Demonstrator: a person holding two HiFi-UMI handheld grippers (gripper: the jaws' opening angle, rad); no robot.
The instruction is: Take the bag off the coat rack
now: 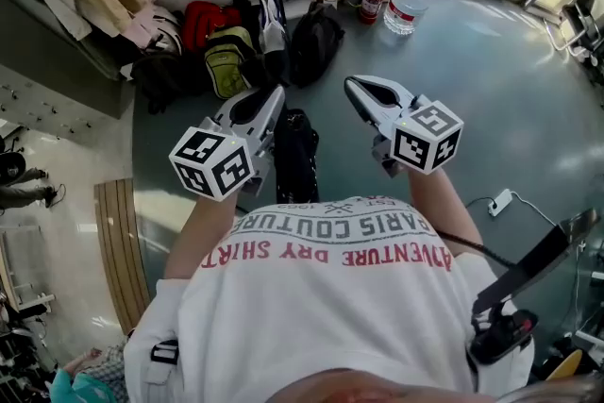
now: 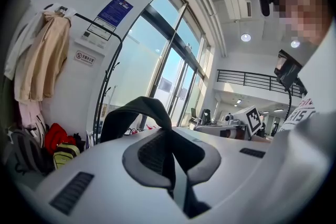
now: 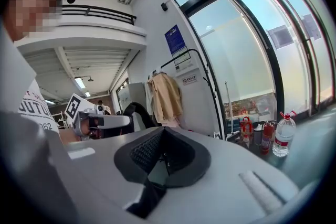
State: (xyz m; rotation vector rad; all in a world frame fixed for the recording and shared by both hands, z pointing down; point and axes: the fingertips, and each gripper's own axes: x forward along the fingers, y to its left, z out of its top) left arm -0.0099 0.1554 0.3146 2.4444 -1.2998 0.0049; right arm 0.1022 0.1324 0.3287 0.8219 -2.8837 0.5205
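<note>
Black bag (image 1: 295,156): soft, dark all over, long and narrow when seen from above. Hangs upright, off the coat rack (image 2: 106,76), just beside and below the left tongs (image 1: 272,104). Held by its wide padded strap (image 2: 137,112). Arches up in a loop above the tongs' tips, then drops down between the two jaws, pinched tight there. Body of the bag dangles in front of the person's chest.

Coat rack: thin black tube frame, upright against a white wall (image 2: 71,107) next to the glass front (image 2: 152,55), top bar curving over into the post. Carries a beige coat (image 2: 44,57) and paler garments at one end. Stands well apart from the bag.
</note>
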